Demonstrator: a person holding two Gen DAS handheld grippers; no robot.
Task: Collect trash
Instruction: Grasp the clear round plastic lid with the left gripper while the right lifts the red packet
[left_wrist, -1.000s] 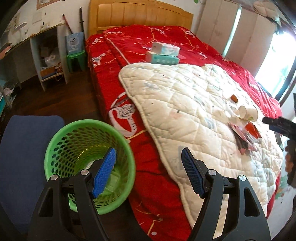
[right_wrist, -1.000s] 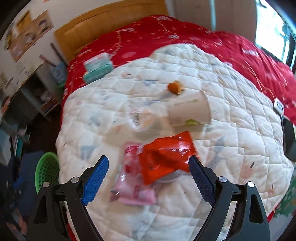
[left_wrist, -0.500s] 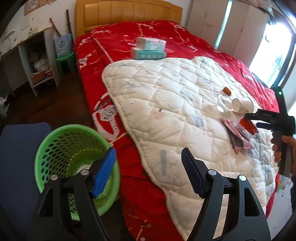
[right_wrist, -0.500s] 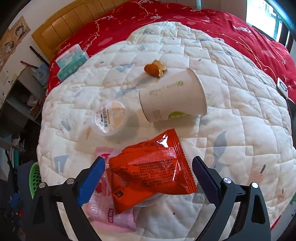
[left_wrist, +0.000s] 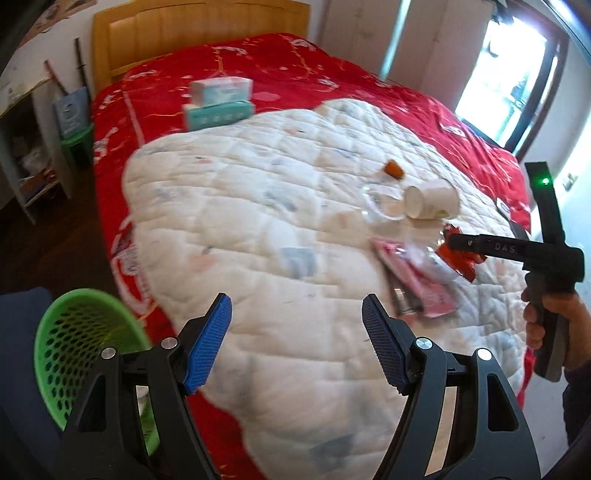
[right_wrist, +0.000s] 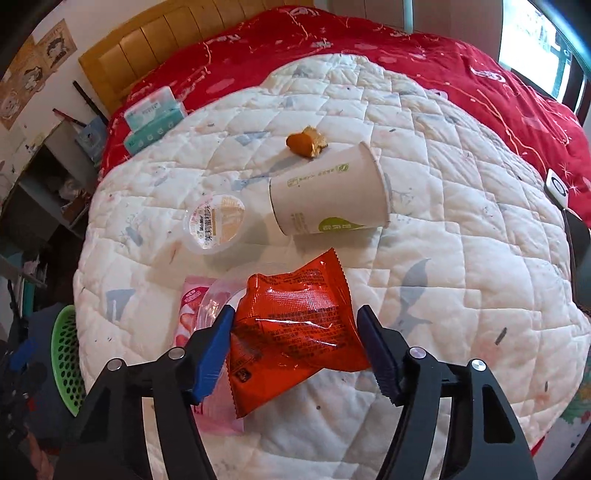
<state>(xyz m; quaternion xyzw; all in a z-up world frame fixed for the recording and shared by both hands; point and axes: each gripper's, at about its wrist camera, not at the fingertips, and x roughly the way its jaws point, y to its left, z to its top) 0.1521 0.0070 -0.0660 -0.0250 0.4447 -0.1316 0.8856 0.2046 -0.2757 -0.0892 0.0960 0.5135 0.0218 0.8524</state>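
Note:
An orange snack packet (right_wrist: 295, 325) lies on the white quilt (right_wrist: 461, 258), on top of a pink wrapper (right_wrist: 192, 306) and a clear plastic lid (right_wrist: 218, 299). My right gripper (right_wrist: 295, 317) is closing on it; both blue pads touch its sides and the packet bulges. Behind it lie a paper cup (right_wrist: 328, 199) on its side, a sealed jelly cup (right_wrist: 216, 223) and a brown food scrap (right_wrist: 304, 142). My left gripper (left_wrist: 297, 306) hovers open and empty over the quilt's near edge. The green basket (left_wrist: 74, 343) stands on the floor to its left.
Two tissue packs (left_wrist: 218, 101) are stacked on the red bedspread near the wooden headboard. A dark blue chair seat (left_wrist: 18, 369) is next to the basket. A small white device (right_wrist: 557, 186) lies at the quilt's right edge. Shelves stand along the left wall.
The right gripper's jaws narrowed from wide apart onto the orange packet and came lower. The left gripper swung right, from over the basket to over the quilt.

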